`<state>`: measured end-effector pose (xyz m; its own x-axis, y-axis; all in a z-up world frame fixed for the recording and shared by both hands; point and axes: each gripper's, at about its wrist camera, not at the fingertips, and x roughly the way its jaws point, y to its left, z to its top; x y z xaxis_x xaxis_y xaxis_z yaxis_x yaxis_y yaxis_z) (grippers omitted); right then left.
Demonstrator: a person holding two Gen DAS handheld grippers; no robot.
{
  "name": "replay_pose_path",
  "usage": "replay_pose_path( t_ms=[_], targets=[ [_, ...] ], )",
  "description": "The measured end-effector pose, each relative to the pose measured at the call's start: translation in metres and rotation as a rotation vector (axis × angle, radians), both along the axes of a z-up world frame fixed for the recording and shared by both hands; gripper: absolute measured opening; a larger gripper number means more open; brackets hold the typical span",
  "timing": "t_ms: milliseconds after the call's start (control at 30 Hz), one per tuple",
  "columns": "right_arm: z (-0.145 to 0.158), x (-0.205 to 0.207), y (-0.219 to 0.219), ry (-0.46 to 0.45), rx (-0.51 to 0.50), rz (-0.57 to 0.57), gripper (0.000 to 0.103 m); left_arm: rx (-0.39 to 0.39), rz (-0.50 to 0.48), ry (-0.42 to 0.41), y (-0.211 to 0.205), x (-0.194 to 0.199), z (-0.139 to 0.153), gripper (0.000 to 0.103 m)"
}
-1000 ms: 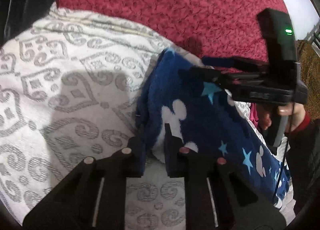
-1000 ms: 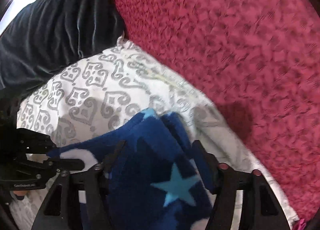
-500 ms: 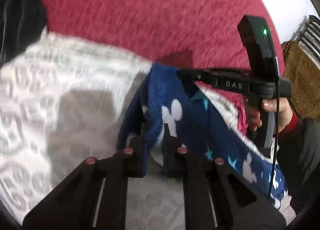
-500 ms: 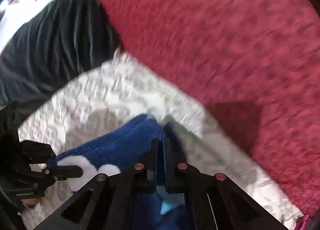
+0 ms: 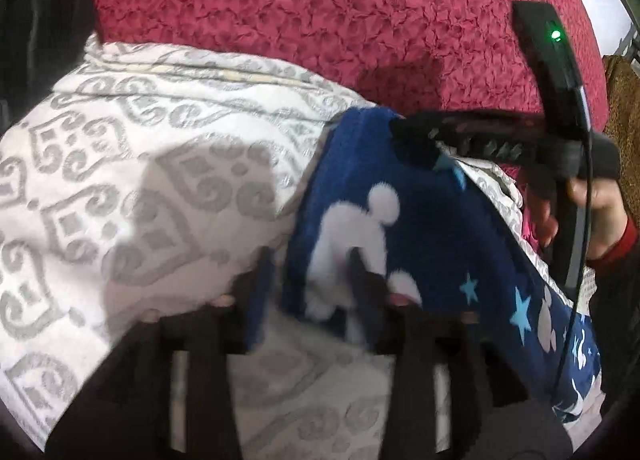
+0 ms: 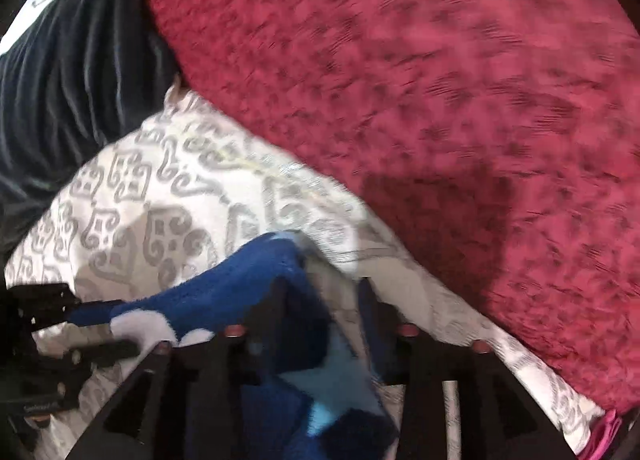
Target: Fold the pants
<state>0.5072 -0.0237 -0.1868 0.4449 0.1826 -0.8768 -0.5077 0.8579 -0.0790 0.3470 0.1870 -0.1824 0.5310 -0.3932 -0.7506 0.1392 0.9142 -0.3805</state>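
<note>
The blue fleece pants (image 5: 424, 228), printed with white mouse heads and pale blue stars, lie on a white and grey patterned cloth (image 5: 152, 180). My left gripper (image 5: 310, 264) is open, its two fingers set apart on either side of the pants' near corner. My right gripper (image 6: 320, 296) is open too, its fingers astride the far corner of the pants (image 6: 240, 292). In the left wrist view the right gripper (image 5: 412, 140) reaches in from the right onto that corner. The left gripper (image 6: 96, 324) shows at the left edge of the right wrist view.
A red textured blanket (image 5: 320, 12) covers the surface behind the patterned cloth (image 6: 168, 196). A dark velvet cushion (image 6: 68, 72) lies at the back left. A brown furry thing (image 5: 624, 108) is at the far right.
Both grippers were shut on the pants' corners half a second ago and have now opened. The pants' edge has dropped onto the patterned cloth.
</note>
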Motion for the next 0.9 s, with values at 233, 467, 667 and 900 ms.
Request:
replay_pose_path(
  t_ms=[233,467,667,900],
  targets=[
    [0.039,-0.016,-0.029,-0.03,-0.03,-0.005,0.075,0.055,-0.028,0.054,0.009,-0.005,-0.015,0.059],
    [-0.01,-0.003,-0.032,0.164,0.029,0.011,0.078,0.009,-0.105,0.033,0.001,-0.002,-0.019,0.025],
    [-0.041,0.004,-0.023,0.285,0.167,-0.01,0.01,-0.104,-0.047,-0.043,0.013,-0.003,0.0,0.014],
    [-0.007,-0.002,-0.013,0.195,0.214,0.063,0.029,-0.103,0.004,-0.22,0.033,-0.024,0.041,0.015]
  ],
)
